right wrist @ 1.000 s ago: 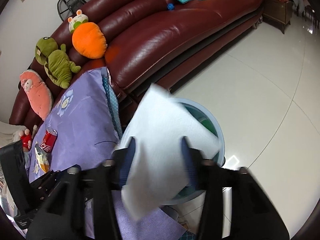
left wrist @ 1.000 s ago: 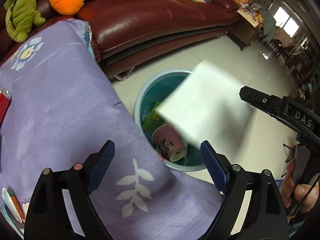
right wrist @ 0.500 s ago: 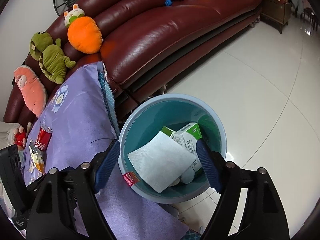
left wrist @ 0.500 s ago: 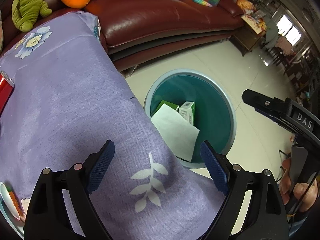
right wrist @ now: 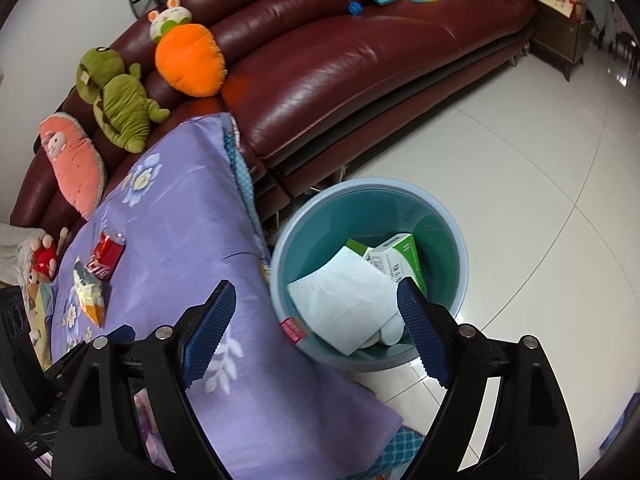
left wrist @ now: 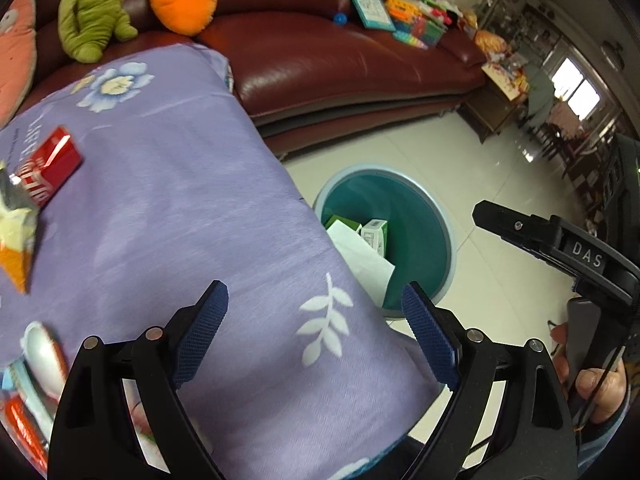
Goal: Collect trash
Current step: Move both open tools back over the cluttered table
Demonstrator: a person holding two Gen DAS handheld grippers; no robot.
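- Trash first: the white paper napkin (right wrist: 352, 304) lies inside the round teal plastic bin (right wrist: 456, 232), draped over the other rubbish there, apart from both my tongs.
- My right gripper (right wrist: 316, 328) has its blue ribbed pads spread wide with nothing between them; its jaws have just been opening, and it hangs above the bin's near rim.
- My left gripper (left wrist: 316, 332) is wide too and holds nothing, hovering over the purple flowered cloth (left wrist: 180, 208) near its edge by the bin.
- Under the napkin sits a green and white carton (right wrist: 396, 260), tilted against the bin's inner wall.
- The bin stands on the pale tiled floor (right wrist: 520, 140), just beside the cloth-covered table.
- Still on the cloth, well apart from the bin: a red soda can (right wrist: 106, 254) lying on its side, and a crumpled yellow and silver snack wrapper (right wrist: 90, 294) touching it.
- Behind is a dark red leather sofa (right wrist: 340, 60) with an orange carrot plush (right wrist: 188, 60), a green plush toy (right wrist: 116, 100) and a pink plush (right wrist: 76, 164) along its back.
- In the left view, a hand (left wrist: 592, 384) grips the right tool's handle.
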